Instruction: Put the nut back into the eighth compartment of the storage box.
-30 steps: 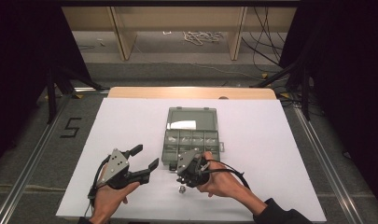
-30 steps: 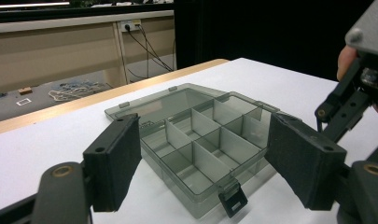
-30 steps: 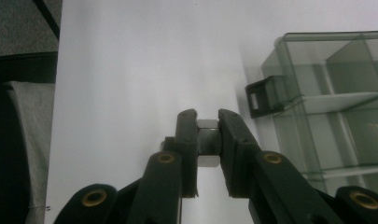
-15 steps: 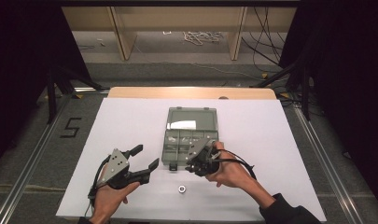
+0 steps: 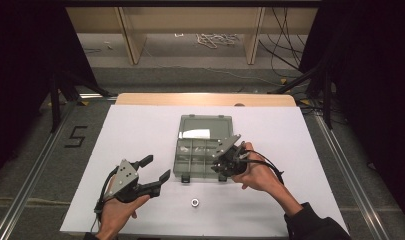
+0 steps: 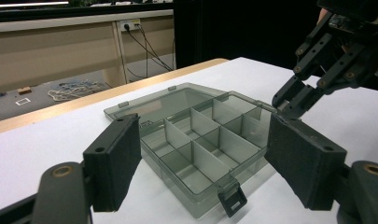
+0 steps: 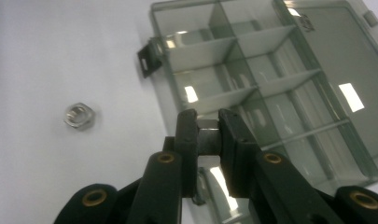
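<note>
Left gripper [image 5: 149, 172] at about seven o'clock on the white table [image 5: 140, 130], resting in the person's left hand [image 5: 115, 212], jaws spread wide with nothing between them. Through those jaws in the left gripper view, the compartment box [image 6: 200, 140] straight ahead at twelve o'clock, lid flat open behind it, a black latch [image 6: 232, 201] hanging off the near edge.

At six o'clock on the bare table, a loose metal nut [image 5: 194, 202], apart from both grippers and just short of the box's front edge. Same loose nut [image 7: 79, 115] at nine o'clock in the right gripper view, well clear of the box's corner latch.

Box [image 5: 202, 150] at the centre of the table, dividers upright, open lid toward twelve o'clock.

Right gripper [image 5: 221, 161] at about four o'clock of the centre, over the box's front right corner, held in the right hand [image 5: 257, 175], cable looping back over the wrist. Jaws pressed nearly together, pinching a small grey metal piece [image 7: 209, 137] between the pads; hard to tell whether it is another nut. Box rim directly beneath the pinched piece, compartment walls just beyond the jaw tips.
</note>
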Demonstrator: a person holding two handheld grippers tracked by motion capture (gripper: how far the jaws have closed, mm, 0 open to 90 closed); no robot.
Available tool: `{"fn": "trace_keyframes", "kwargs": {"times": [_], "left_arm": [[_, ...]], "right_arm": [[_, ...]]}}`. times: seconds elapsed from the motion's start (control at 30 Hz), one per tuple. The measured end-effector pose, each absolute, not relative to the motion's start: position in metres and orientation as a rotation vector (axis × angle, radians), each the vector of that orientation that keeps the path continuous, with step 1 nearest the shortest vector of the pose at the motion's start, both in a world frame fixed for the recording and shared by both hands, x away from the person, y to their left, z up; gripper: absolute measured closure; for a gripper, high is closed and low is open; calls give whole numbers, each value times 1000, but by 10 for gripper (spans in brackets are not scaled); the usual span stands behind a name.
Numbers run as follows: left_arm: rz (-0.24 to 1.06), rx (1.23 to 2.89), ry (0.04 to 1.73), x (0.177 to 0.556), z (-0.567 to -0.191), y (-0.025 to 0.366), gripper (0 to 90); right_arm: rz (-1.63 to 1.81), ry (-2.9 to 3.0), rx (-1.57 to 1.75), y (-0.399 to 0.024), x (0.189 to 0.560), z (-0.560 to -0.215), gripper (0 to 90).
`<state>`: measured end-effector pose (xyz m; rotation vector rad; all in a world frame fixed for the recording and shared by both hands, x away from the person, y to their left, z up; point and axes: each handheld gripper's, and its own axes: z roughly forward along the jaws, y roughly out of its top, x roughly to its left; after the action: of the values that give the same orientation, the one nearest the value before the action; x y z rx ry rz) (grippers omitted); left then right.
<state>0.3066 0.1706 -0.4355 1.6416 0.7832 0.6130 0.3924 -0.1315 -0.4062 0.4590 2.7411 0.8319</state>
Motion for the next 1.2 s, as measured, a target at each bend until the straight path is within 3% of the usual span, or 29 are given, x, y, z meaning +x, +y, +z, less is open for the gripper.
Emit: {"fn": "trace_keyframes", "kwargs": {"times": [0.9, 1.2], "left_arm": [[604, 1642, 787, 308, -437, 170, 258], [603, 1640, 792, 308, -437, 171, 258]], "right_arm": [[674, 2744, 570, -148, 415, -433, 780], [737, 2670, 571, -150, 406, -415, 542]]}}
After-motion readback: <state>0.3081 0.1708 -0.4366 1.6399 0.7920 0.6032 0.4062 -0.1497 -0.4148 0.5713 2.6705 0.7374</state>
